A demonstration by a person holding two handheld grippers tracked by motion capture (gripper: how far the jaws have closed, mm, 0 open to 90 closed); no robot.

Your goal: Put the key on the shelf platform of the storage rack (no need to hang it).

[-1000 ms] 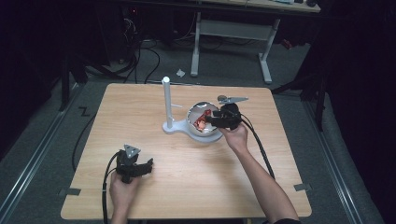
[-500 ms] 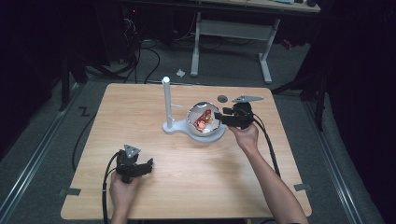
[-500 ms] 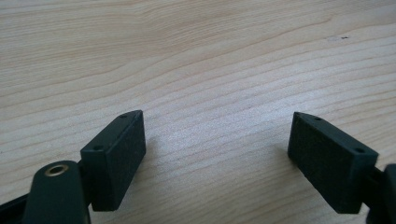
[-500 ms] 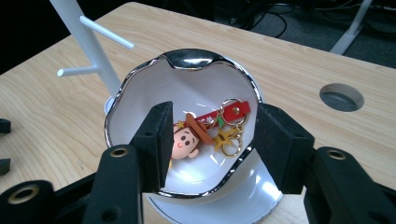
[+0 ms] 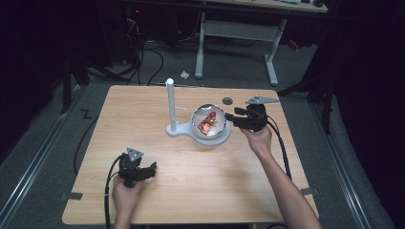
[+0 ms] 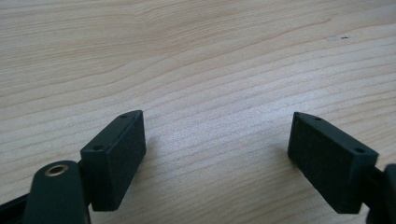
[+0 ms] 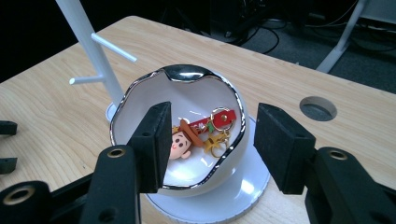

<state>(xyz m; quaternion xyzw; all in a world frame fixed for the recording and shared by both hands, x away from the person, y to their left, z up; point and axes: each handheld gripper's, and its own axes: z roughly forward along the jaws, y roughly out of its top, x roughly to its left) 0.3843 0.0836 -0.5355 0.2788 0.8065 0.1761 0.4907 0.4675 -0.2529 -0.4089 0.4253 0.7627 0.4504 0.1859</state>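
A white egg-shaped bowl (image 5: 213, 134) with a silver rim (image 7: 182, 71) sits on a white stand at the table's middle. Inside it lies a keychain (image 7: 201, 130) with a cowboy figure and a red strap (image 5: 207, 122). My right gripper (image 5: 230, 119) hovers just right of the bowl and points at it. Its jaws (image 7: 215, 116) have just been opening, and they stand apart with nothing gripped between the pads. My left gripper (image 5: 152, 168) rests near the front left of the table. It is open (image 6: 217, 135) over bare wood.
A white post (image 5: 170, 101) with short pegs (image 7: 113, 46) rises from the stand's left end. A round cable hole (image 5: 228, 100) lies behind the right gripper. The wooden table (image 5: 215, 181) has free room in front; dark floor, cables and a desk frame lie beyond.
My right gripper has drawn back from over the bowl to its right side and risen a little. The keychain stays in the bowl. My left gripper has not moved.
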